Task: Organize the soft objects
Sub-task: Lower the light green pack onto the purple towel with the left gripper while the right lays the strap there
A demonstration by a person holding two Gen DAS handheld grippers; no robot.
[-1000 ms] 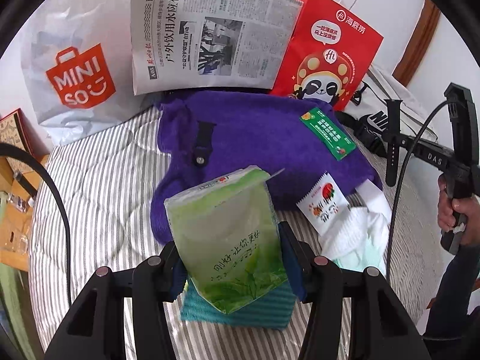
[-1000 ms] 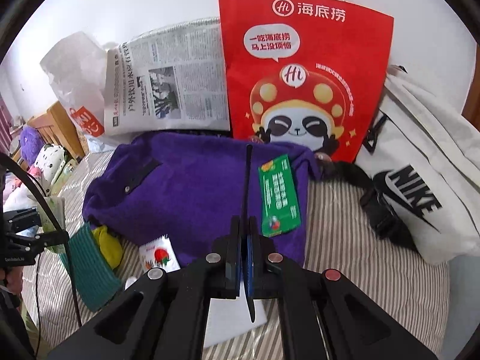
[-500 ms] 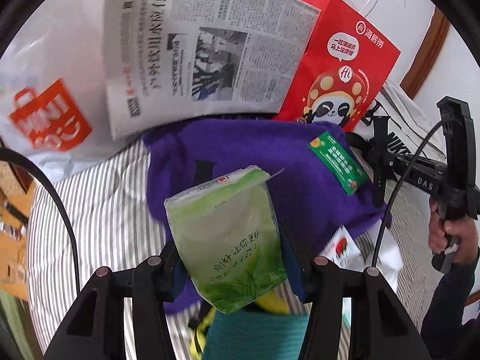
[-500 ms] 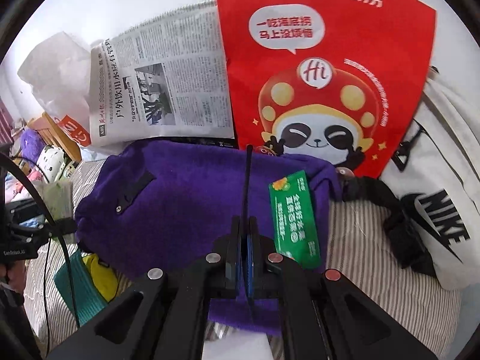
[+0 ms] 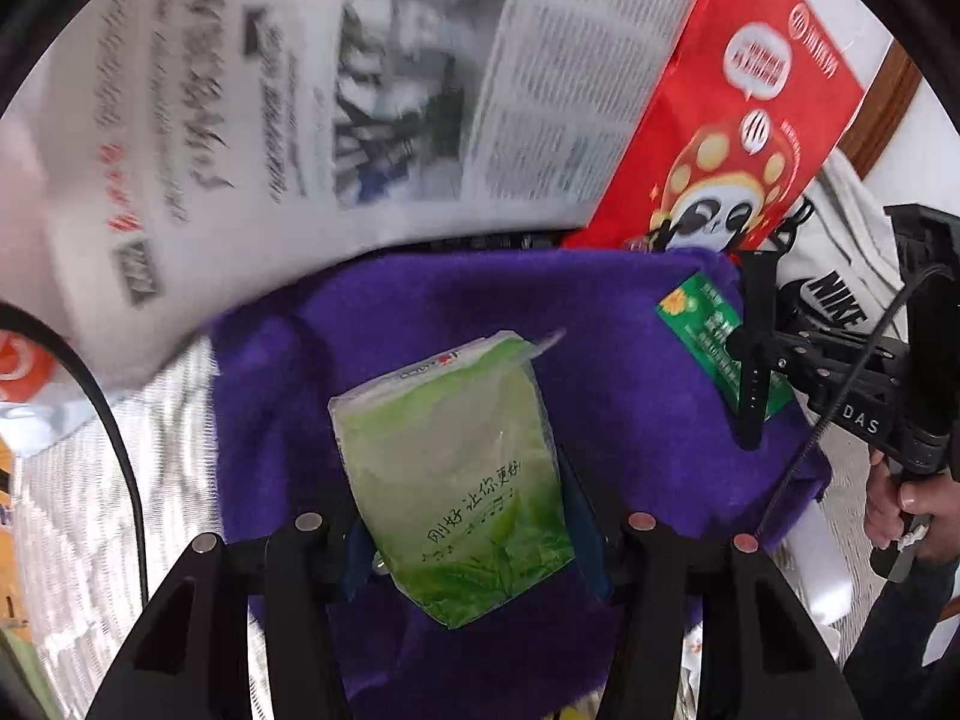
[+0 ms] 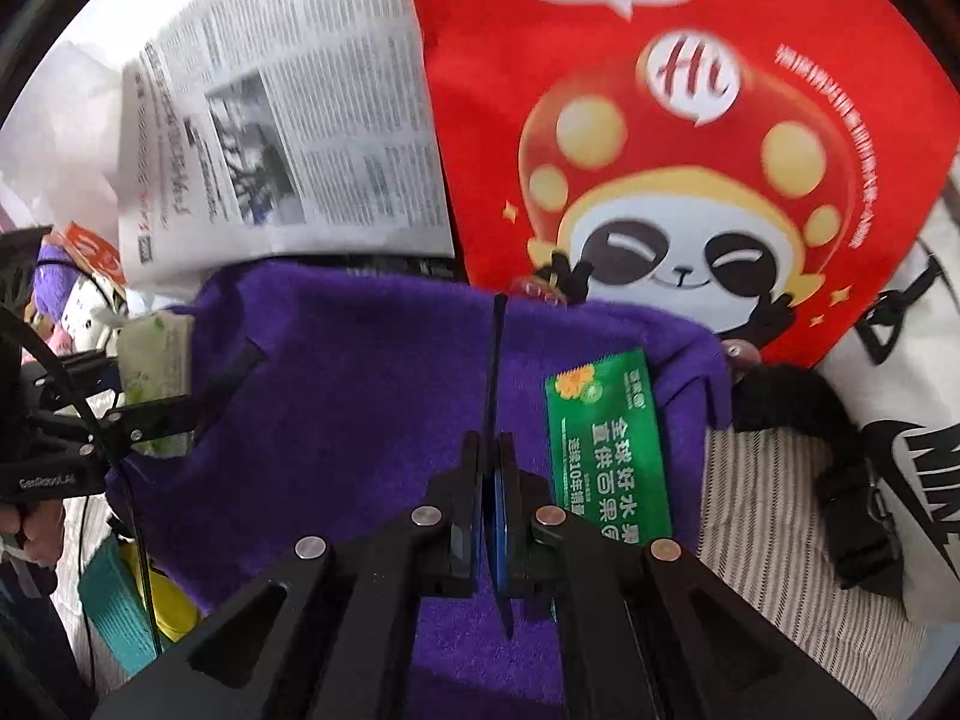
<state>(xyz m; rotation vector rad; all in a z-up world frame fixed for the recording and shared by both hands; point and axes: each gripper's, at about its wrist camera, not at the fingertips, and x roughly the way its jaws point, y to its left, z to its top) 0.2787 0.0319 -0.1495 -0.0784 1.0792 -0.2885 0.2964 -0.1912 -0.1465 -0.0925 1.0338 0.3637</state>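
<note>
My left gripper [image 5: 462,516] is shut on a green pack of tissues [image 5: 456,468], held upright above a purple fleece cloth [image 5: 600,330] that lies on the bed. In the right wrist view the same pack [image 6: 153,354] hangs at the cloth's left edge. My right gripper [image 6: 492,480] is shut on a thin black strap [image 6: 497,360], seen edge-on over the middle of the purple cloth [image 6: 360,390]. From the left wrist view the strap [image 5: 753,330] hangs upright with holes along it. A flat green packet [image 6: 606,450] rests on the cloth's right part.
A newspaper [image 5: 360,90] and a red paper bag [image 6: 690,120] stand against the wall behind the cloth. A white Nike bag [image 6: 924,450] with black straps lies right on the striped bedding [image 6: 768,510]. A teal cloth [image 6: 108,606] and something yellow [image 6: 168,600] lie lower left.
Both grippers have moved forward and down over the purple cloth, toward the newspaper and red bag. The teal cloth and small packets have slipped out of the left wrist view. Both grips are unchanged.
</note>
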